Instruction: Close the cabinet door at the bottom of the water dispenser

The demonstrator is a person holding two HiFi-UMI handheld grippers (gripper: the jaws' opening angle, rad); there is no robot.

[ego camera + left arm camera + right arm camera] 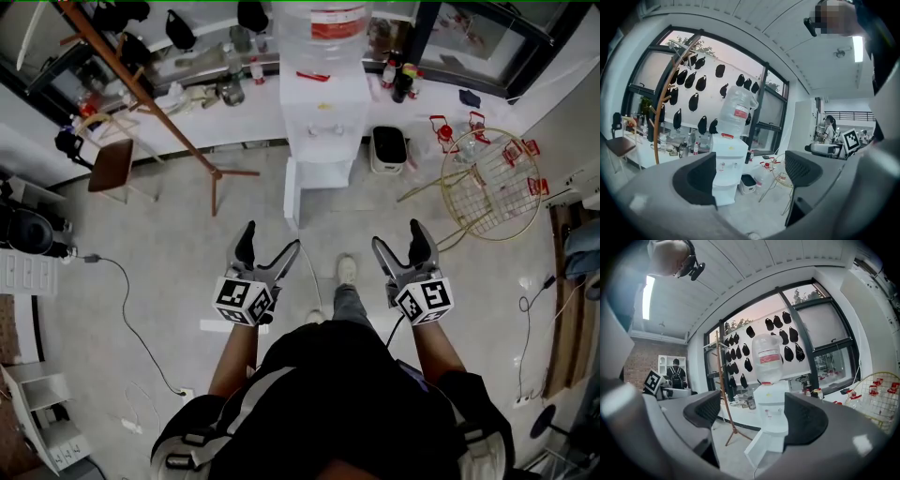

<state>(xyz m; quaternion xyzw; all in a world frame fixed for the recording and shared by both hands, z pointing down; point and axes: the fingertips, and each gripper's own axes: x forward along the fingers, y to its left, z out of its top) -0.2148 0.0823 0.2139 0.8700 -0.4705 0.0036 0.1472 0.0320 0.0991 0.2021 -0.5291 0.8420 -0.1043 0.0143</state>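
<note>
Cabinet door: white, swung open at base of water dispenser, on its left in head view. Left gripper: jaws apart, nothing btwn, well apart from door. Right gripper: jaws apart, empty. Wire rack: near dispenser's right.

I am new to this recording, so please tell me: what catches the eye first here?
The white water dispenser stands at top centre of the head view, its bottom cabinet door standing open. Below it, the left gripper and right gripper are both open and empty.
</note>
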